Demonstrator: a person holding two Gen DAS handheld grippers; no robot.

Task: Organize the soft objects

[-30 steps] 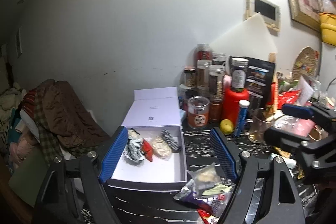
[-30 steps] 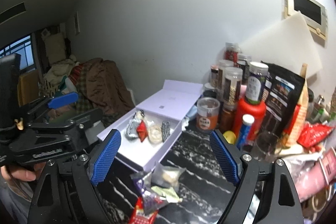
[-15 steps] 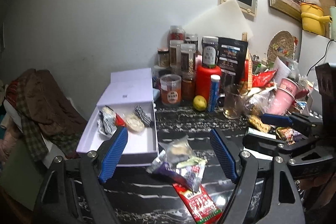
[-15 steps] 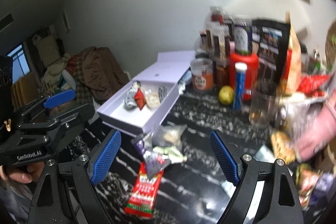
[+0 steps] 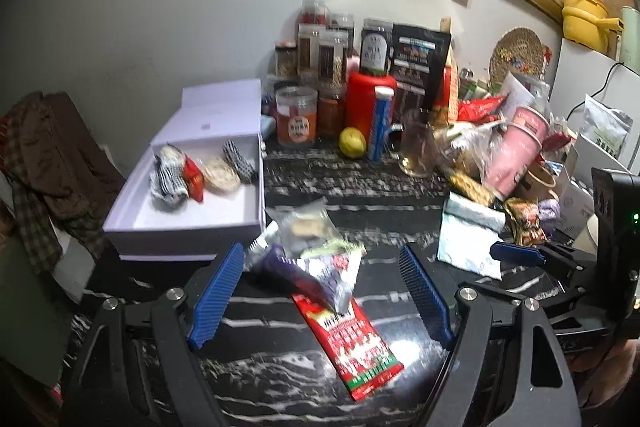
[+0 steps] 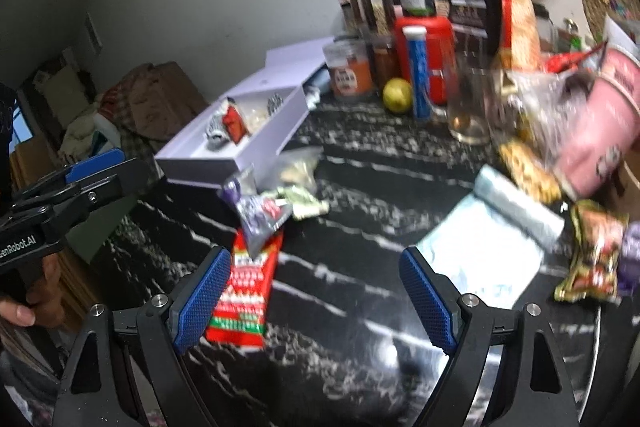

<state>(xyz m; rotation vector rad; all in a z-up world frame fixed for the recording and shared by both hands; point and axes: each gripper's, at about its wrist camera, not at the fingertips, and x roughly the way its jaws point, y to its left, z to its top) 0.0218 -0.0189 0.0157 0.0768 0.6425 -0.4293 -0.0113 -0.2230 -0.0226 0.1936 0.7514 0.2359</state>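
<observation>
A heap of snack packets lies on the black marbled table: a red packet (image 5: 352,341) (image 6: 244,291), a purple one (image 5: 304,273) (image 6: 260,215), a green one (image 5: 330,249) and a clear bag (image 5: 304,223) (image 6: 298,165). My left gripper (image 5: 320,293) is open, low over this heap, pads off it. The white box (image 5: 180,241) (image 6: 276,143) behind on the left holds several small wrapped items. My right gripper (image 6: 316,301) (image 5: 516,253) is open over bare table, the red packet by its left finger and a pale blue pouch (image 6: 488,255) (image 5: 468,239) to its right.
Jars, a red canister (image 5: 366,103), a lemon (image 5: 352,143), a blue tube and a glass mug (image 5: 416,151) crowd the back. A pink cup (image 5: 516,147) and more packets pile up at the right. Clothes (image 5: 52,155) lie left of the table's edge.
Both grippers have come down toward the table and tipped further down. The packet heap now lies between the left gripper's fingers; the right gripper has swung rightward. Both stayed open.
</observation>
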